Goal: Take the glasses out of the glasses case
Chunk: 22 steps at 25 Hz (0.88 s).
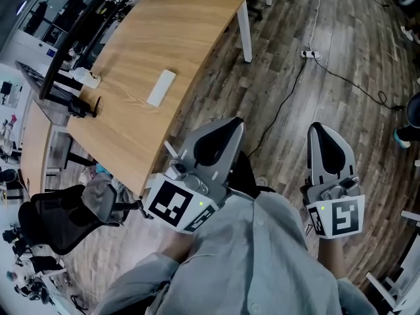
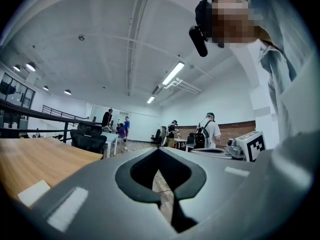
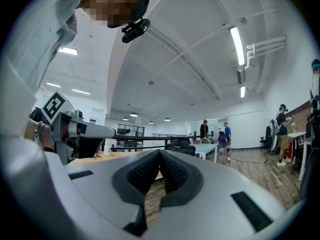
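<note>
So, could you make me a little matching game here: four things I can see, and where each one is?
Things:
1 case
2 power strip
3 chair
4 right gripper

Places:
a on the floor
b on the table
c held over the floor, shut
d lower left, beside the table

Pairs: 1-b, 2-a, 3-d, 4-c
</note>
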{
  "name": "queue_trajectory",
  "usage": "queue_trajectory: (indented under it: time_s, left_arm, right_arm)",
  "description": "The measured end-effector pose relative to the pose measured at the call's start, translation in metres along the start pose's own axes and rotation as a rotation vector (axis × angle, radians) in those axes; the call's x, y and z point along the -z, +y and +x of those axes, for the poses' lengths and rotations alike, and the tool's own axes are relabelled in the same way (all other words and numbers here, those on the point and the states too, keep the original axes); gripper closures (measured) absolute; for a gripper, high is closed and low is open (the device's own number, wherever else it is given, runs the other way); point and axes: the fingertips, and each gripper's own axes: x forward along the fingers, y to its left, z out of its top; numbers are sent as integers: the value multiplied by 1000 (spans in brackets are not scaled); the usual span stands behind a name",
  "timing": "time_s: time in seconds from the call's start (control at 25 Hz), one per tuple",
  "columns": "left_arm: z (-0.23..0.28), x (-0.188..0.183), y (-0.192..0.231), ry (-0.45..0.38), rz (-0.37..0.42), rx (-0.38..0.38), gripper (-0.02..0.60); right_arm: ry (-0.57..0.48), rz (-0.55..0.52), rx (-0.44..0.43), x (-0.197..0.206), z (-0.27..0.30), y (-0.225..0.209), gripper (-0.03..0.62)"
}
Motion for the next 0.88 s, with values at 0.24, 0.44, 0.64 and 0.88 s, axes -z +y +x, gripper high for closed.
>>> queue_trajectory:
  time_s: [0.24, 0.44, 0.64, 0.88]
  left_arm:
    - [12, -2, 1, -12, 22, 15, 578]
    - [18, -1, 6, -13, 6, 7, 578]
    - [16, 3, 26, 2, -16, -32, 578]
    - [22, 9, 57, 8, -41, -87, 578]
  right_arm:
    - [3, -1, 12, 2, 4, -8, 594]
    - [6, 2, 19, 1, 10, -17, 594]
    - [19, 5, -11, 3, 31, -13, 594]
    - [39, 26, -73, 18, 61, -8, 594]
